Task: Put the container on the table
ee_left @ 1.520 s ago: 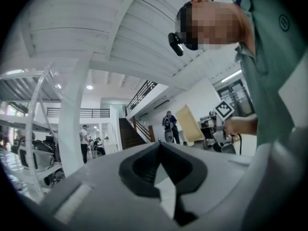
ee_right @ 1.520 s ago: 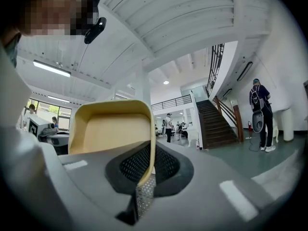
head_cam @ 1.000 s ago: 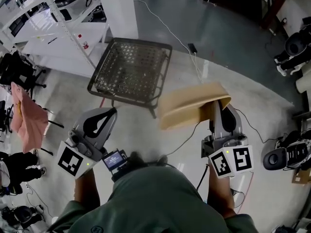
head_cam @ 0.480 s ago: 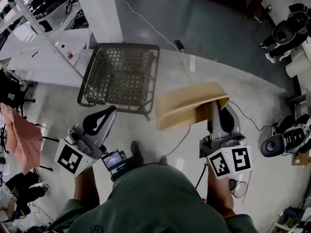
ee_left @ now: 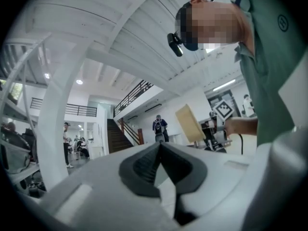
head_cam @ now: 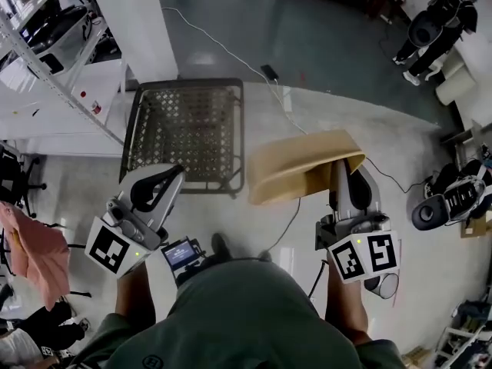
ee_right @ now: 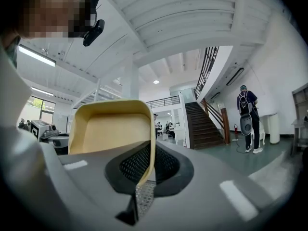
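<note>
The container [head_cam: 300, 167] is a tan, shallow tub, held on edge in the air over the pale floor, just right of a dark wire-mesh table [head_cam: 184, 133]. My right gripper [head_cam: 338, 174] is shut on its near wall; in the right gripper view the container's rim [ee_right: 110, 129] runs down between the pads [ee_right: 139, 167]. At lower left, my left gripper [head_cam: 167, 177] is shut and holds nothing, its tips near the mesh table's front edge. The left gripper view shows its jaws [ee_left: 160, 148] meeting, with the container [ee_left: 191, 124] beyond them.
A white pillar [head_cam: 134, 21] and white shelving [head_cam: 46, 75] stand left of the mesh table. A cable [head_cam: 231, 52] crosses the floor behind it. Dark machines [head_cam: 430, 21] sit at the right and a pink cloth [head_cam: 34, 252] hangs at lower left. A person with a backpack [ee_right: 245, 114] stands by a staircase.
The whole scene has slid in the head view: the mesh table has come closer to my left gripper and the shelving has drifted left. Both grippers keep their grip states.
</note>
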The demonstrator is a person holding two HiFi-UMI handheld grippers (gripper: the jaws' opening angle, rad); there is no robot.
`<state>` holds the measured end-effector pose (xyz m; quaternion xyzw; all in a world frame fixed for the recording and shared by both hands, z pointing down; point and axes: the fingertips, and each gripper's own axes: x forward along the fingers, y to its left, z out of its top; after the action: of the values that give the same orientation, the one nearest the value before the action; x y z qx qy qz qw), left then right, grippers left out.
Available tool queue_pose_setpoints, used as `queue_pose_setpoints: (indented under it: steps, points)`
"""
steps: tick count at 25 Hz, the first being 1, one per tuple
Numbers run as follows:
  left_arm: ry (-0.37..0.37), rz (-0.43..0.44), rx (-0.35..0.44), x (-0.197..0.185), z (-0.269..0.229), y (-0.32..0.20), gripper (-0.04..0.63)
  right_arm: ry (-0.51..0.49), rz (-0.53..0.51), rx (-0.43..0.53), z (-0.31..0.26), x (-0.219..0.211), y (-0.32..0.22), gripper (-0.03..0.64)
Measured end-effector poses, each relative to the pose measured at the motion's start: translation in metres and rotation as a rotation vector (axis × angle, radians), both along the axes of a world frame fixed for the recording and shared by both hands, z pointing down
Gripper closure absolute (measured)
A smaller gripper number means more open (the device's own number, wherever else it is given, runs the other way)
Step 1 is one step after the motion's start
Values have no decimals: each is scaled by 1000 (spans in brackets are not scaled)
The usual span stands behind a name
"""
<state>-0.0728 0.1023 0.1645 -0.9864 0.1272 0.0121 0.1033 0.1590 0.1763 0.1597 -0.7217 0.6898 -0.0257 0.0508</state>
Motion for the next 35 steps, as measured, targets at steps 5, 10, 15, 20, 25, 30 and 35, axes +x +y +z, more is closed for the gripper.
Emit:
queue_pose_setpoints:
  steps: [5,10,15,20,25,30,35]
  points:
    - [4,41,4,-13,0,-28,594,7,45,2,-1,-15,-16,609]
    - [15,80,0,-18,1,-48,594,15,74,-7,-2,-24,-31,609]
    - [35,95,-16,-23,4,-65,594,29,86,-16,-3,-32,-46,609]
    - [38,86,-39,-20,10,-82,594,32,70,-31,-3,-31,-66,609]
    - [26,39,-37,-7,14,-99,594,17,26,-38,5,-12,-94,609]
    - [20,-46,-23,11,5,-108,594,4,-68,-9,-1,10,-126,609]
    - [1,-134,-17,36,1,-115,594,-9,-158,-9,0,40,-156,609]
